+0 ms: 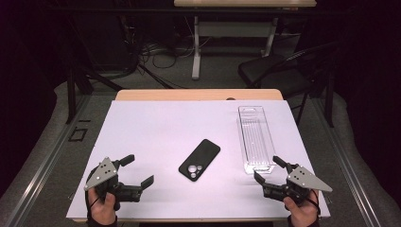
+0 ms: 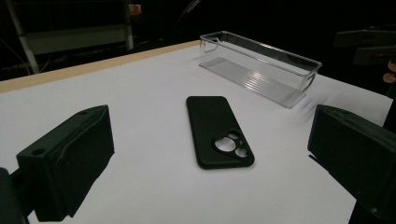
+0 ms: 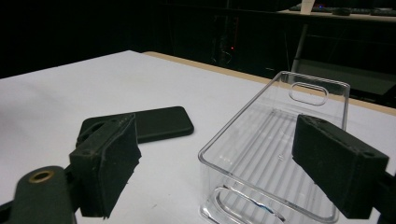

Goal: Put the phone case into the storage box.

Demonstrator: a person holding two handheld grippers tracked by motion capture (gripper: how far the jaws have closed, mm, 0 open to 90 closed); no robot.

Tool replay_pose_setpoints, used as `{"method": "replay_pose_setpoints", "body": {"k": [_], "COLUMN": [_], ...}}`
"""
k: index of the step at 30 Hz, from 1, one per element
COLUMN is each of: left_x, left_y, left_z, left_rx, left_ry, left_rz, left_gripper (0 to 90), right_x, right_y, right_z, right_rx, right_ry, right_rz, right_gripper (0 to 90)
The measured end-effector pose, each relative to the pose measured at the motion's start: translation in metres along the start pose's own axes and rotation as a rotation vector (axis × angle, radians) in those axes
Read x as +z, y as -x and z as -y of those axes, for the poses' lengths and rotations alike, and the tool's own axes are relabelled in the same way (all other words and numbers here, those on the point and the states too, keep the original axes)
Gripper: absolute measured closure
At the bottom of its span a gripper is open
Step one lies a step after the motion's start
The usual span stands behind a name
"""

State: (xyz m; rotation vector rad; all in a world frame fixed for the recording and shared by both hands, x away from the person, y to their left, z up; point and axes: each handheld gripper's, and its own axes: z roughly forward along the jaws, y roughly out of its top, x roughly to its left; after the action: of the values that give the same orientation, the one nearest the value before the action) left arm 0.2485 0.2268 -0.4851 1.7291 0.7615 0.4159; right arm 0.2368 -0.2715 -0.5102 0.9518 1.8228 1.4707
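Black phone case (image 1: 199,160) flat on the white bench (image 1: 156,127), camera cut-outs facing up and toward the near edge, lying roughly midway between the 2 tools. Clear plastic tray (image 1: 256,138) standing empty to its right, long axis running away from the near edge, close beside the case but apart from it.

Left tool (image 1: 140,170) near the front-left corner, jaws wide apart, nothing between them; seen along those jaws, aimed straight at the case (image 2: 217,130) with the tray (image 2: 261,70) beyond. Right tool (image 1: 267,169) at the near end of the tray, jaws likewise spread and empty, bracketing the tray's near end wall (image 3: 261,186) from just short of it, with the case (image 3: 154,123) off to one side.

Likely step: lifting the case and setting it into the tray. To do it well:
- Approach with the left tool low and level, jaws kept wide until either side of the case.
- Grip across the narrow width, near the middle, since a thin, soft case probably flexes or slips if pinched at a corner.
- Steady the tray with the right tool at its near wall; light clear plastic probably skids.
- Line the case up with the tray's long axis before lowering.
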Motion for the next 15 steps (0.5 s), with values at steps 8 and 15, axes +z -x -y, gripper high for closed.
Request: {"method": "replay_pose_setpoints", "body": {"k": [8,15], "left_x": [0.005,0.0076], "left_y": [0.0035,0.0073], "left_z": [-0.0005,0.001], "left_rx": [-0.002,-0.009], "left_ry": [-0.033,-0.063], "left_rz": [-0.008,-0.001], "left_gripper": [0.4,0.4], "right_x": [-0.0051,-0.0024], "right_y": [-0.0058,-0.0071], "right_z": [0.0047,0.004], "right_rx": [0.0,-0.017], "right_ry": [-0.006,-0.019], "right_rz": [0.107,0.051], "right_gripper": [14.0,14.3]}}
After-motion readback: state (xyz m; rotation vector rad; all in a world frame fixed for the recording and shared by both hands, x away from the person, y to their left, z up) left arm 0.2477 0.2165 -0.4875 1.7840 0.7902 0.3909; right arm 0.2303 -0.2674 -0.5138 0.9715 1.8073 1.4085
